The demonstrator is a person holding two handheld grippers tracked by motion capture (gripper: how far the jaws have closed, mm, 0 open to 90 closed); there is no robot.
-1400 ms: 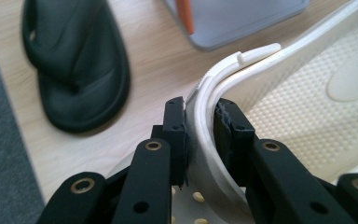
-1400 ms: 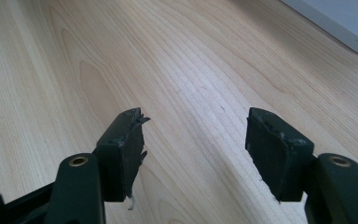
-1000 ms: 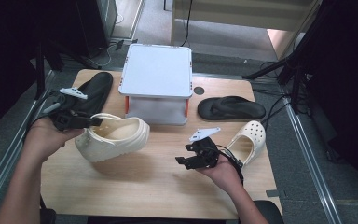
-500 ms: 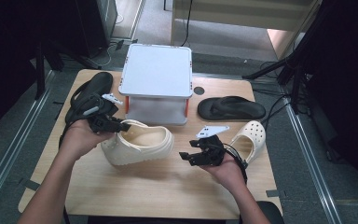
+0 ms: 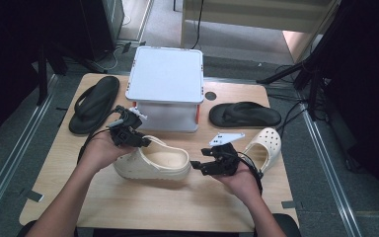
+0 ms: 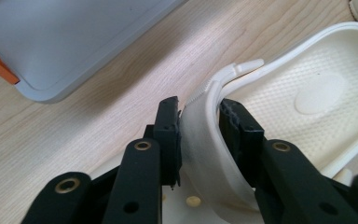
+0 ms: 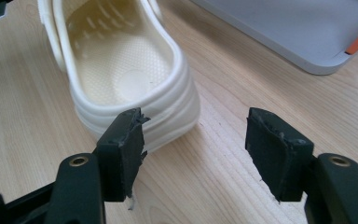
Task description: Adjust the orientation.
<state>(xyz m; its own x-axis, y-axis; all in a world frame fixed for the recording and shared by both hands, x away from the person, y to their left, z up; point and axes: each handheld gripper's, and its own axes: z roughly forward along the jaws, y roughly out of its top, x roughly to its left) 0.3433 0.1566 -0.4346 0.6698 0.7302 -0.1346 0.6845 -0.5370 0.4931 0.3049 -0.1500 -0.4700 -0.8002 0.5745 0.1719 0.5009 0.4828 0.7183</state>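
- Your left gripper (image 5: 128,134) has the rim of the cream clog (image 5: 153,164) between its jaws at the toe end, near the strap hinge. In the left gripper view the jaws straddle that wall (image 6: 200,140); they have just been opening, and whether the pads still press on it you cannot tell.
- The cream clog lies sole down on the wooden table (image 5: 128,207), just in front of the grey box (image 5: 166,81), between your two hands.
- Its long axis runs across the table, roughly parallel to the near edge. The toe points to your left, the heel to your right.
- Your right gripper (image 5: 216,163) sits at the heel end with its jaws spread wide and nothing between them. In the right gripper view the heel (image 7: 168,116) is just beyond the left pad (image 7: 123,149).
- A second cream clog (image 5: 264,148) lies to the right of your right hand, tilted diagonally.
- Two black sandals lie farther back: one (image 5: 94,102) left of the box, one (image 5: 244,114) right of it.
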